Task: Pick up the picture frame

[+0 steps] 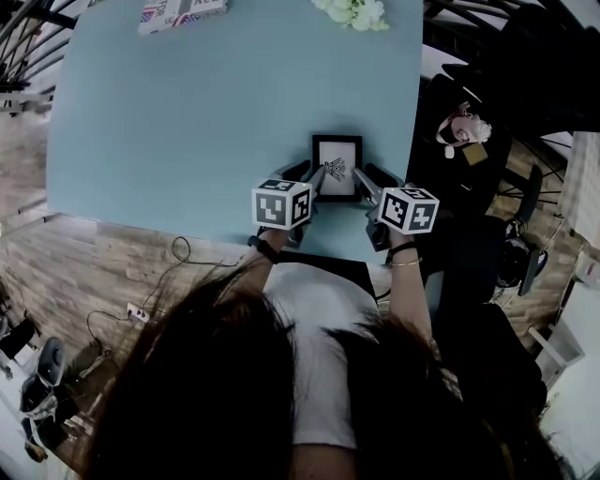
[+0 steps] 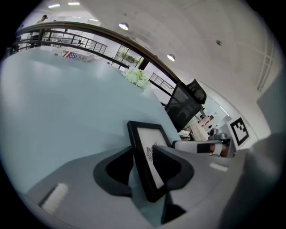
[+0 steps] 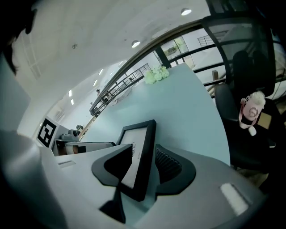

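A small black picture frame (image 1: 337, 167) with a white print lies on the pale blue table (image 1: 206, 122), near its front right corner. My left gripper (image 1: 314, 178) straddles the frame's left bar (image 2: 139, 156); in the left gripper view its jaws (image 2: 143, 150) stand apart, with a strip of table showing between the left jaw and the bar. My right gripper (image 1: 367, 180) straddles the right bar (image 3: 145, 154). Its jaws (image 3: 144, 148) stand wide, and a narrow gap shows beside the ribbed pad (image 3: 167, 163). The frame rests on the table.
White flowers (image 1: 354, 11) and a flag-patterned box (image 1: 178, 11) sit at the table's far edge. A black chair with a plush toy (image 1: 461, 127) stands right of the table. The table's front edge runs just below the grippers. A cable (image 1: 178, 251) lies on the wooden floor.
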The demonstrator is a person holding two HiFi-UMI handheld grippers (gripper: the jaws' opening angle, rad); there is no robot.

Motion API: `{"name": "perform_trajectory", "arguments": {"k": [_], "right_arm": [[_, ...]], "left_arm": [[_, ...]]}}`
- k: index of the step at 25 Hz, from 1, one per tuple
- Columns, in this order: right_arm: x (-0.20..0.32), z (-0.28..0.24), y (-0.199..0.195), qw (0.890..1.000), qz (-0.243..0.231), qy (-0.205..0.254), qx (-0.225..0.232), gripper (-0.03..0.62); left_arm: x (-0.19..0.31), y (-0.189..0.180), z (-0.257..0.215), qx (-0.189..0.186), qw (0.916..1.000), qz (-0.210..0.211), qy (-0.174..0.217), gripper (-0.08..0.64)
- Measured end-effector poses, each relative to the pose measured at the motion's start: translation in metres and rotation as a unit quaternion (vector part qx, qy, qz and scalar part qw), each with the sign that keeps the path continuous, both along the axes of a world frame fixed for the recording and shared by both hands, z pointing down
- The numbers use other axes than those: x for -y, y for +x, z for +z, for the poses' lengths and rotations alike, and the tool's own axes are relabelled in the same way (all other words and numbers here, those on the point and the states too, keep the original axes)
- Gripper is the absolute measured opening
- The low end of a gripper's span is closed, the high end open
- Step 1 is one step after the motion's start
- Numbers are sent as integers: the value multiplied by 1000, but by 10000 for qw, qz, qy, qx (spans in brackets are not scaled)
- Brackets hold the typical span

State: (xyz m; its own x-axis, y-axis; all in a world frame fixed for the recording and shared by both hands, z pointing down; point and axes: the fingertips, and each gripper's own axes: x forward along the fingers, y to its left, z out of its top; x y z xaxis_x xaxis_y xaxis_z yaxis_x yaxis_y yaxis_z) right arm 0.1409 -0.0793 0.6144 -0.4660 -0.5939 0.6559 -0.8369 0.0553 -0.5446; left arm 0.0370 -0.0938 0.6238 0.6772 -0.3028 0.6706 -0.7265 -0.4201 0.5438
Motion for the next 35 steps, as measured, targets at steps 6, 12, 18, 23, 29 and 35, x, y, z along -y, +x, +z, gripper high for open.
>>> {"name": "perform_trajectory", "arguments": {"k": [6, 12, 18, 23, 29, 35], "right_arm": [[-2, 8, -4, 9978, -11, -326, 577, 137], [-3, 6, -5, 9956, -3, -394, 845, 136], [-4, 4, -9, 9905, -108, -536, 1259, 137], [-2, 3, -10, 9786, -192, -782, 1893, 135], [-1, 1, -7, 9537, -187, -1260, 2723, 135], [-12, 9, -14, 9299, -878, -2173, 2835, 135]], "left_arm": [[-2, -2, 10, 180, 9995, -118, -237, 138], [1, -9, 11, 140, 9989, -264, -348, 138], [0, -11, 15, -15, 9976, -331, -600, 138], [1, -11, 16, -206, 9957, -403, -809, 135], [1, -12, 15, -405, 9929, -448, -1023, 132], [4, -15, 16, -569, 9898, -581, -1171, 129]]}}
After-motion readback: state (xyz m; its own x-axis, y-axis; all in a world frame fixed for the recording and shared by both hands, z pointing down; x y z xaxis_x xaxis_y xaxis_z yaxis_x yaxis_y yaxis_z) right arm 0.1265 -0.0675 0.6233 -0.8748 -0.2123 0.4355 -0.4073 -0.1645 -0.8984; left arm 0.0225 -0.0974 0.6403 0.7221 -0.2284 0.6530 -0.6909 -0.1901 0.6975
